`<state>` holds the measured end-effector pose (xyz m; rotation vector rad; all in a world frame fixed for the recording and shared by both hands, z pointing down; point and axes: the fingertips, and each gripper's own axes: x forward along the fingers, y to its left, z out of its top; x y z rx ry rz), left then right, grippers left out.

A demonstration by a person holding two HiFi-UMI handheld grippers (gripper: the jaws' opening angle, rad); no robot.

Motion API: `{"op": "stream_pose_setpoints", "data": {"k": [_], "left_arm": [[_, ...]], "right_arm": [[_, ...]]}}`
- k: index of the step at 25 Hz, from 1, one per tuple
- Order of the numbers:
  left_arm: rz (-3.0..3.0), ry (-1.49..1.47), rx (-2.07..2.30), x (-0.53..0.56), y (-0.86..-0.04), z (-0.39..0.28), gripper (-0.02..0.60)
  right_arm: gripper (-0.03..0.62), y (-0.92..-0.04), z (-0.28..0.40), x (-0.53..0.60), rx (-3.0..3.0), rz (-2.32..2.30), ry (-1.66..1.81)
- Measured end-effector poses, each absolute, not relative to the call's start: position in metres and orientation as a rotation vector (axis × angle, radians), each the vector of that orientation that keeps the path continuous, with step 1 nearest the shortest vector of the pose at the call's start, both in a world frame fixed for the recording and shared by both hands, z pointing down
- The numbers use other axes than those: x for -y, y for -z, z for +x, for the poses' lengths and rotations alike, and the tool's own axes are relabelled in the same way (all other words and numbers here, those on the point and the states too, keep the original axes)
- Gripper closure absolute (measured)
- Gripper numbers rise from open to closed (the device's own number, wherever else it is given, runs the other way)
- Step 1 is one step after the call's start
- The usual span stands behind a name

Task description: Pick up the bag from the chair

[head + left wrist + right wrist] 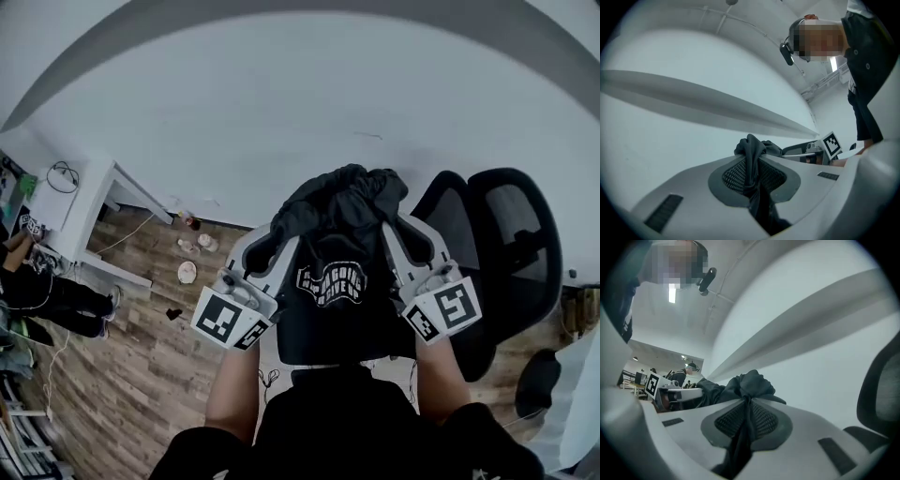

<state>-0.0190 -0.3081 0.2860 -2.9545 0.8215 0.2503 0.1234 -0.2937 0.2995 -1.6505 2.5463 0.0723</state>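
Observation:
A black cloth bag (336, 272) with white lettering hangs in front of me, held up off the chair by its bunched top. My left gripper (281, 242) is shut on the left side of the gathered fabric (752, 161). My right gripper (392, 239) is shut on the right side of it (747, 408). In each gripper view the dark cloth is pinched between the grey jaws and bulges out above them. A black office chair (502, 253) stands to the right, behind the bag.
A white wall (281, 112) fills the background. A white desk (89, 202) stands at the left over wooden flooring (131, 347), with small items (192, 248) on the floor. A person (37, 291) sits at the far left.

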Motion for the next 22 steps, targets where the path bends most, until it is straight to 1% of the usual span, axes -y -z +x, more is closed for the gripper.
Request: {"op": "stream_pose_setpoints", "data": {"k": [4, 8, 22], "left_arm": [[-2.896, -0.305, -0.856, 0.293, -0.25, -0.013, 0.518], [-2.868, -0.293, -0.83, 0.299, -0.232, -0.017, 0.518], [-2.907, -0.218, -0.809, 0.286, -0.24, -0.008, 0.517]], "right_arm": [[0.538, -0.26, 0.129, 0.273, -2.533, -1.649, -0.164], [0.537, -0.243, 0.126, 0.281, -2.513, -1.664, -0.16], [0.54, -0.25, 0.128, 0.272, -2.521, -1.752, -0.179]]}}
